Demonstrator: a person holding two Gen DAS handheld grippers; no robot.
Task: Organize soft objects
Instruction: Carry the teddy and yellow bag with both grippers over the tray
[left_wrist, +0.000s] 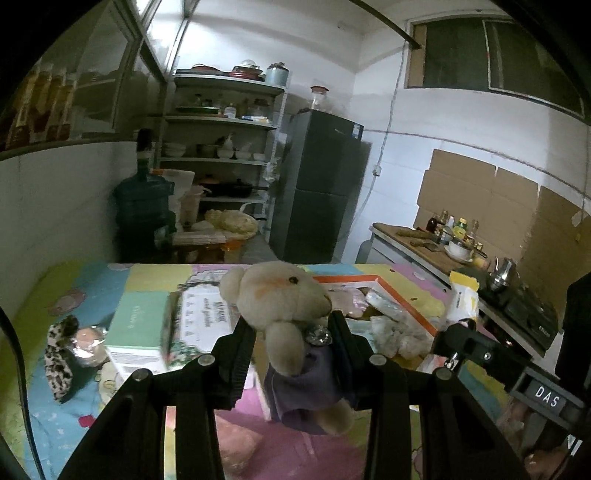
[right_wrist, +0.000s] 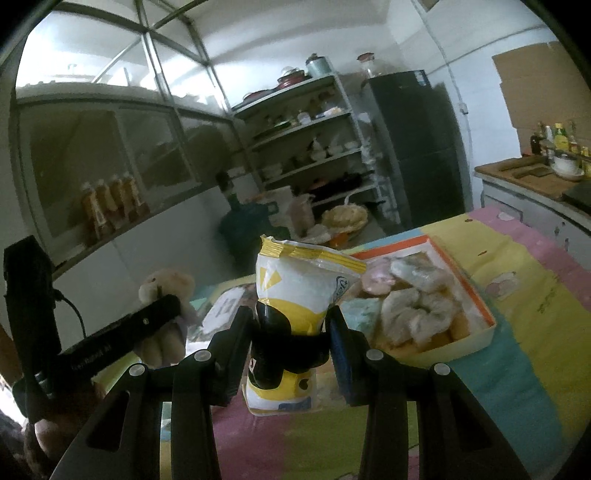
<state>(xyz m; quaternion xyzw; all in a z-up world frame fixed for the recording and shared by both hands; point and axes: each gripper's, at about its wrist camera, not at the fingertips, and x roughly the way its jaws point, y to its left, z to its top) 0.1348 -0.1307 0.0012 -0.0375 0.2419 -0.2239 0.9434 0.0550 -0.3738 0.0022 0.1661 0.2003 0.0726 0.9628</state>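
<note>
My left gripper (left_wrist: 291, 325) is shut on a beige teddy bear (left_wrist: 280, 295) in a purple dress and holds it above the colourful table cover. The bear also shows at the left of the right wrist view (right_wrist: 162, 291). My right gripper (right_wrist: 291, 317) is shut on a white and yellow soft pouch (right_wrist: 295, 291), held upright above the table; the pouch also shows in the left wrist view (left_wrist: 461, 299). An orange-rimmed box (right_wrist: 476, 302) to the right holds several soft pale items (right_wrist: 417, 310); it also shows in the left wrist view (left_wrist: 406, 299).
A green and white carton (left_wrist: 144, 332) and a leopard-print soft piece (left_wrist: 59, 354) lie at the table's left. A pink soft piece (left_wrist: 232, 446) lies near the front. Shelves (left_wrist: 221, 147), a dark fridge (left_wrist: 321, 184) and a water jug (left_wrist: 144, 206) stand behind. A counter with bottles (left_wrist: 450, 229) is at the right.
</note>
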